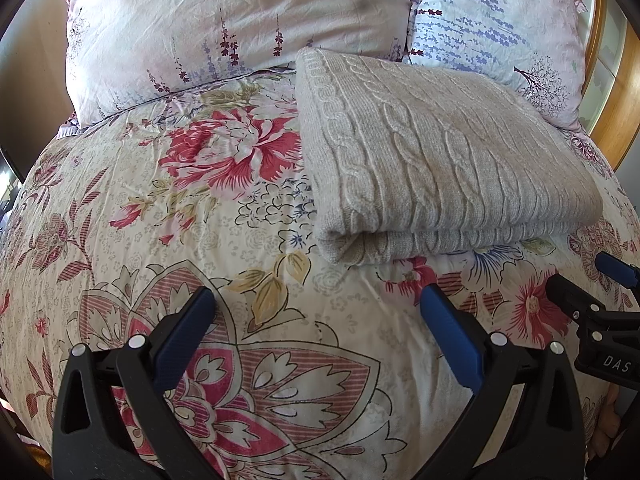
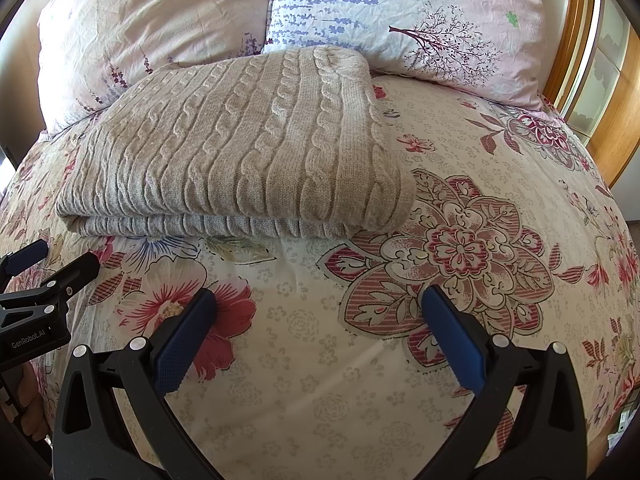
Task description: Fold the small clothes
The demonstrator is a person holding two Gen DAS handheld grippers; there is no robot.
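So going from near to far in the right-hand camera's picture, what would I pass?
Right gripper → flowered duvet → folded knit sweater → pillows.

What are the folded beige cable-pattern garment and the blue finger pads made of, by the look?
Folded beige cable-pattern garment: soft matte knit, probably wool or acrylic yarn; raised cables and ribbing show. Blue finger pads: probably rubber or soft plastic, matte, with fine grid texture.

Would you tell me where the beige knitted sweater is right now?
The folded sweater lies on the floral duvet, just before the pillows, beyond both open grippers.
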